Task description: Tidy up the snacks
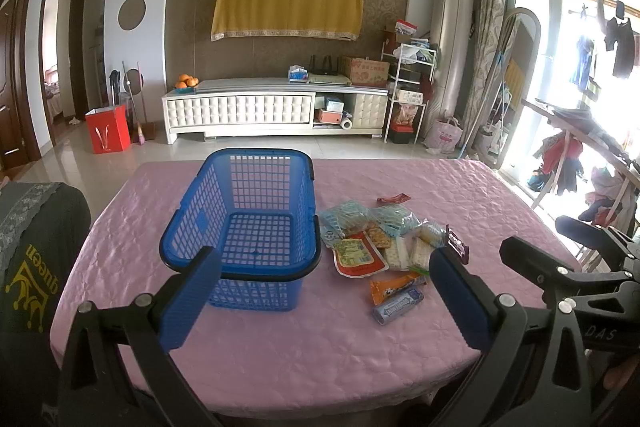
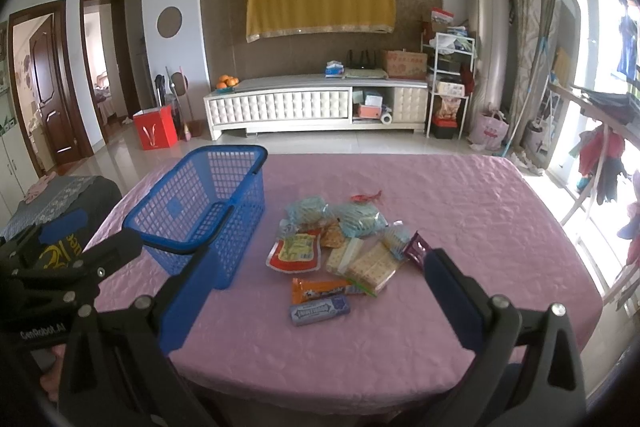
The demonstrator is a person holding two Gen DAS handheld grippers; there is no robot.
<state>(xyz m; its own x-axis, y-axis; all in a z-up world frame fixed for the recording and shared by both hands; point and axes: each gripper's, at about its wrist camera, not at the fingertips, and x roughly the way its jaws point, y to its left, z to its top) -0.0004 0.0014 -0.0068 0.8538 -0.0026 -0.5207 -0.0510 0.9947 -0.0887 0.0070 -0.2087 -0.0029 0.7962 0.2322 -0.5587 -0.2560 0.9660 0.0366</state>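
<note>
Right wrist, snacks (image 2: 340, 251) between spread fingers (image 2: 452, 299)

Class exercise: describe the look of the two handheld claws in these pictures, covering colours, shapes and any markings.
Both the left claw and right claw have angular black frames with silver rivets and flat, ribbed blue pads. White lettering shows on each body: "DAS" on the right, "GenRobot.AI" on the left.

Readable from my side: "queen" in yellow, upside down, on the dark garment (image 1: 34, 267) left of the blue basket (image 1: 248, 227); "DAS" on my right gripper (image 1: 568, 291); "GenRobot.AI" on my left gripper (image 2: 76, 267).
</note>
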